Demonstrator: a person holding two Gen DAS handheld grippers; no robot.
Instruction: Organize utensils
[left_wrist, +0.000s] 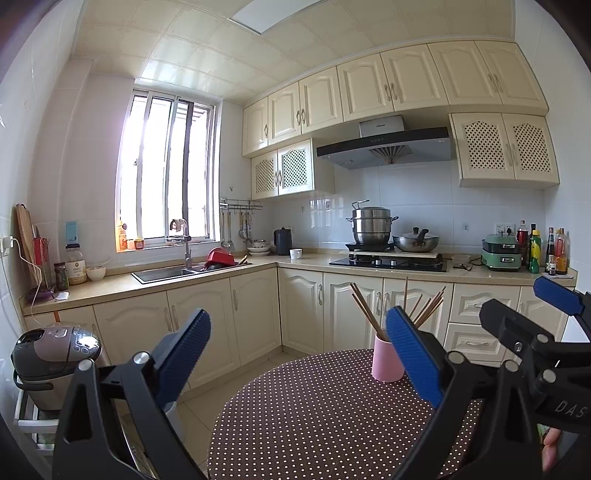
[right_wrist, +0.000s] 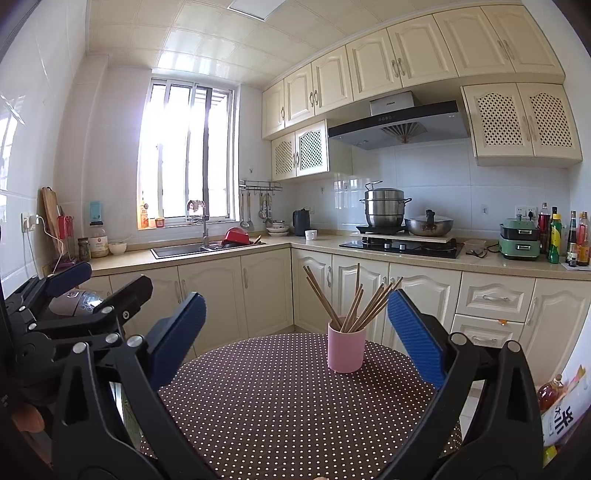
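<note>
A pink cup (left_wrist: 386, 360) (right_wrist: 346, 349) stands upright on the round table with the brown polka-dot cloth (left_wrist: 325, 417) (right_wrist: 280, 398). It holds several wooden chopsticks (left_wrist: 369, 314) (right_wrist: 354, 306) that fan out of its top. My left gripper (left_wrist: 299, 354) is open and empty, held above the near edge of the table, short of the cup. My right gripper (right_wrist: 297, 332) is open and empty, with the cup ahead between its blue pads. The right gripper also shows at the right edge of the left wrist view (left_wrist: 532, 314), and the left gripper at the left edge of the right wrist view (right_wrist: 99, 280).
Kitchen counter behind the table carries a sink (right_wrist: 184, 250), a hob with steel pots (right_wrist: 402, 242), a kettle (right_wrist: 301, 221) and bottles (right_wrist: 561, 236). A rice cooker (left_wrist: 55, 350) stands on a rack to the left. A bag and bottle (right_wrist: 561, 406) lie at right.
</note>
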